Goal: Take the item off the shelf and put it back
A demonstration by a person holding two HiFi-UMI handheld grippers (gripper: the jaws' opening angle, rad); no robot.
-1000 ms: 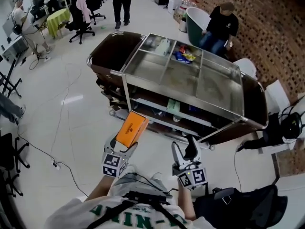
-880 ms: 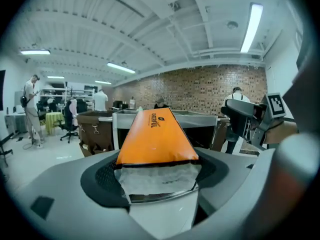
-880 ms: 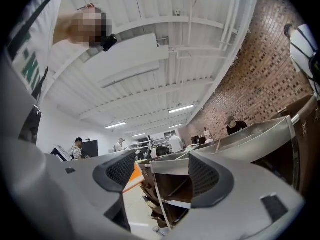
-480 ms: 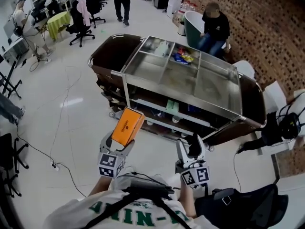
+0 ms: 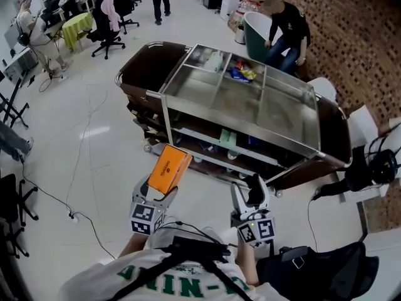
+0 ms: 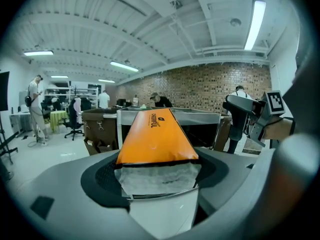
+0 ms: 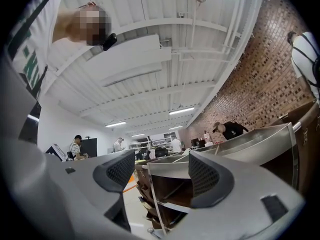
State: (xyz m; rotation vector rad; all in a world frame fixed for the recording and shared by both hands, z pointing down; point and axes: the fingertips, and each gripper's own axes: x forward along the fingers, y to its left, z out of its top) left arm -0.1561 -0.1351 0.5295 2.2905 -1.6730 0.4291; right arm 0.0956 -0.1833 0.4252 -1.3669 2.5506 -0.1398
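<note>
An orange packet with a white end is clamped in my left gripper, which is shut on it and holds it out in front of the metal shelf cart. In the left gripper view the orange packet fills the space between the jaws and points toward the cart. My right gripper stands open and empty, to the right of the left one, just short of the cart's lower shelves. Through the open right gripper I see the cart tilted.
The cart's top tray holds a few packets at its far side; lower shelves carry more items. A person bends by a tub behind the cart. Office chairs and cables lie on the floor to the left.
The packet and left gripper have barely shifted. The person behind the cart has moved and bent over; another person at the back has walked farther away.
</note>
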